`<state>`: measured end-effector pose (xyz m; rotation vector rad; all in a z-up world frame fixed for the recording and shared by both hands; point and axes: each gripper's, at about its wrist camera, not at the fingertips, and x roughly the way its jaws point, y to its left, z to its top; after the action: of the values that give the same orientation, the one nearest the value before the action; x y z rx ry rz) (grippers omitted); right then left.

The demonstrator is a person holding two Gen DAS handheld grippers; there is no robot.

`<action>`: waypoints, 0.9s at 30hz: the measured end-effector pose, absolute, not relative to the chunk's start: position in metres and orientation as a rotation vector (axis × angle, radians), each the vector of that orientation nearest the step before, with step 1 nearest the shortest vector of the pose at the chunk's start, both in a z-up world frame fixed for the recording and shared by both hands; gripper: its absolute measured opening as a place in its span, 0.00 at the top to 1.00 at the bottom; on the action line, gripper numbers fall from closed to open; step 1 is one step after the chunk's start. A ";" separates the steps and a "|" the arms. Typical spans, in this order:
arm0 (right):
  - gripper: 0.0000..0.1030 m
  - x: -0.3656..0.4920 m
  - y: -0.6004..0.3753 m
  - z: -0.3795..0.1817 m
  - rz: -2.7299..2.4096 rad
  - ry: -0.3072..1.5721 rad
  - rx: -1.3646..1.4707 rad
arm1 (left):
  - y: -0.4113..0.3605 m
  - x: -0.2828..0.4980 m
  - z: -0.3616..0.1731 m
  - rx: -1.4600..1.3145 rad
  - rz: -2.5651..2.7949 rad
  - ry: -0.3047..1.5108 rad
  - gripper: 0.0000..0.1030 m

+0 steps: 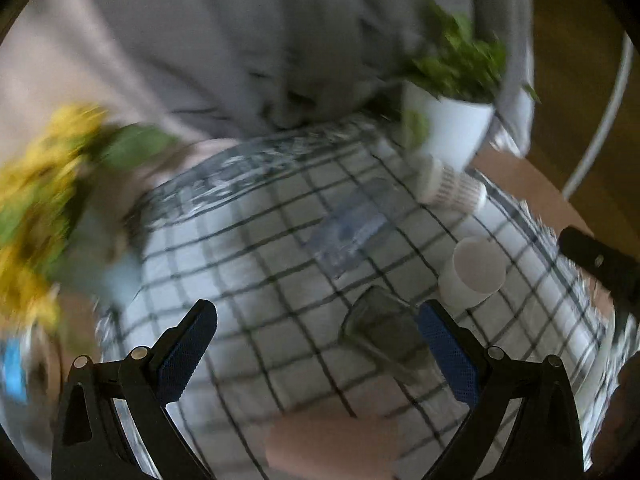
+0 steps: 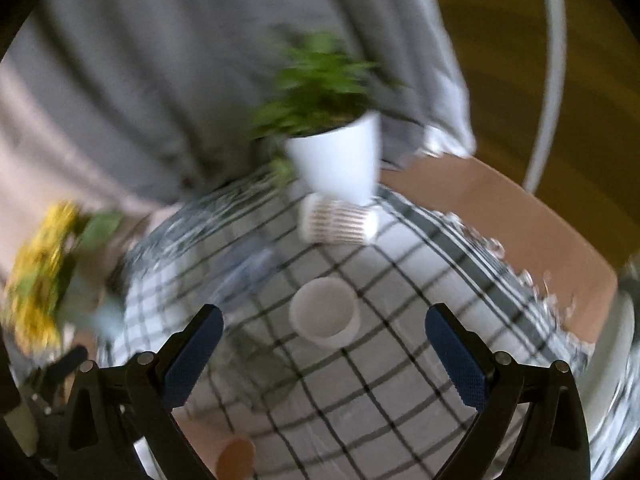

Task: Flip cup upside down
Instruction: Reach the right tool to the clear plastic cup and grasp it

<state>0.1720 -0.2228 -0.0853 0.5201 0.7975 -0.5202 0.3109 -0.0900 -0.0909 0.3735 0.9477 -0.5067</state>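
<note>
Item 1: white cup [image 2: 325, 315], paper or plastic, standing upright with its mouth up on the checked cloth [image 2: 400, 380] that covers the desk [image 2: 520, 216]. In the right wrist view it sits ahead of the right gripper [image 2: 324, 354], roughly centred between the 2 blue-padded fingers [image 2: 192, 354] but beyond their tips, not touched. In the left wrist view the same cup [image 1: 472, 272] stands to the right, just past the right-hand finger of the left gripper [image 1: 318, 350].

Item 2: left gripper, fingers [image 1: 184, 354] spread wide, nothing between them. A dark, clear-looking container [image 1: 384, 332] lies tilted on the cloth close by the inner side of its right-hand finger; whether they touch cannot be told.

Item 3: right gripper, fingers spread wide, holding nothing.

Item 4: clear plastic piece [image 1: 352, 228], blurred, lying on the cloth near the middle; its kind cannot be told.

Item 5: white slotted cup or basket [image 2: 340, 220], lying on its side at the far edge of the cloth, just in front of the plant pot [image 2: 340, 156].

Item 6: white plant pot with green leaves, at the far side of the desk, in front of a grey curtain [image 2: 160, 80].

Item 7: bunch of yellow flowers [image 2: 36, 276] with green leaves, far left, heavily blurred.

Item 8: small brown round thing [image 2: 236, 458] at the near edge of the desk, unclear.

Both views are motion-blurred.
</note>
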 end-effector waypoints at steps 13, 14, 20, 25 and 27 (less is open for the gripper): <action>0.01 0.202 -0.225 -0.121 -0.792 0.795 0.759 | -0.166 0.412 -0.166 0.522 -0.885 1.059 0.09; 0.01 0.205 -0.226 -0.123 -0.804 0.794 0.765 | -0.170 0.417 -0.173 0.529 -0.891 1.072 0.13; 0.01 0.220 -0.231 -0.138 -0.856 0.822 0.829 | -0.183 0.435 -0.197 0.553 -0.958 1.098 0.16; 0.01 0.225 -0.237 -0.152 -0.898 0.846 0.846 | -0.190 0.439 -0.214 0.561 -1.002 1.102 0.18; 0.01 0.226 -0.240 -0.157 -0.918 0.860 0.853 | -0.193 0.440 -0.220 0.559 -1.016 1.113 0.23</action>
<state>0.2264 -0.2395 -0.1572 0.8527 0.8599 -0.9179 0.4404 -0.1927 -0.2199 0.5592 1.1129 -1.0156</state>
